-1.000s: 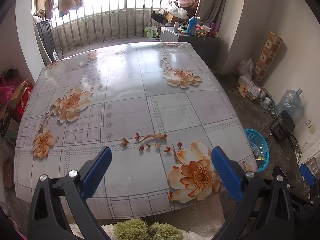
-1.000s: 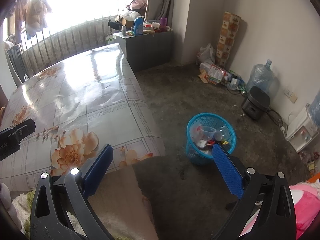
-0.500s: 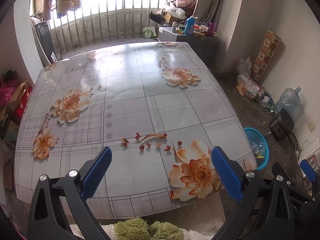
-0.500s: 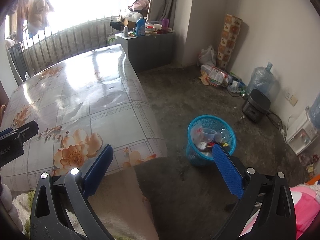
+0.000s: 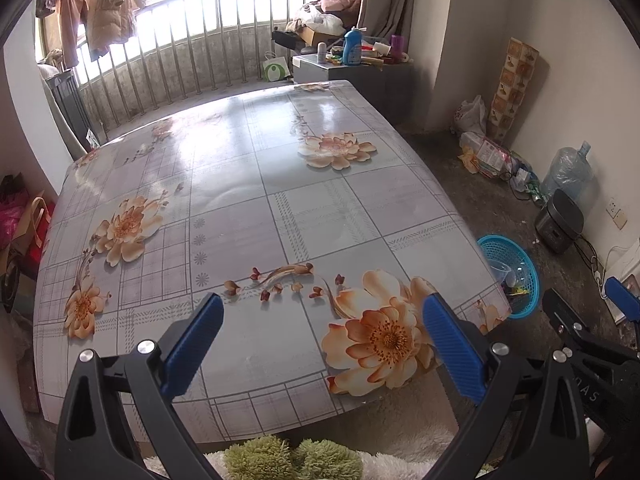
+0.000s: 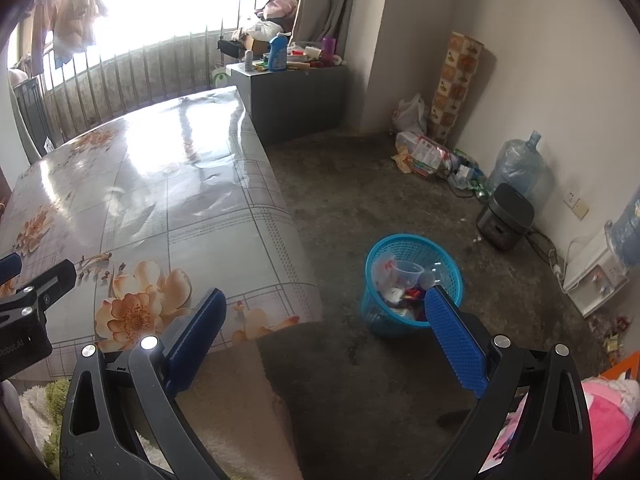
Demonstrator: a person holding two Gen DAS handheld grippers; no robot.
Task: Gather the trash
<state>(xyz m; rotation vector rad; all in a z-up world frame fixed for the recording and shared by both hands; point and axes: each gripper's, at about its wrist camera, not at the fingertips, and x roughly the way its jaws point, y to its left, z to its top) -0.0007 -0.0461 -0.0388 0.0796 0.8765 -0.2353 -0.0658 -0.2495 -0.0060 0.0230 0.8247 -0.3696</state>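
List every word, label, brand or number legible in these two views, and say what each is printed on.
"obot.AI", start cut off by the frame edge: on the left gripper's black body, right wrist view.
"SA", partial letters: on the right gripper's black body, left wrist view.
Blue bottle label: too small to read.
Packaging by the wall: blurred, unreadable.
Basket contents: no readable print.

A lived-in home: floral-clothed table (image 5: 256, 208), hanging laundry (image 5: 108, 12), rice cooker (image 6: 506, 216).
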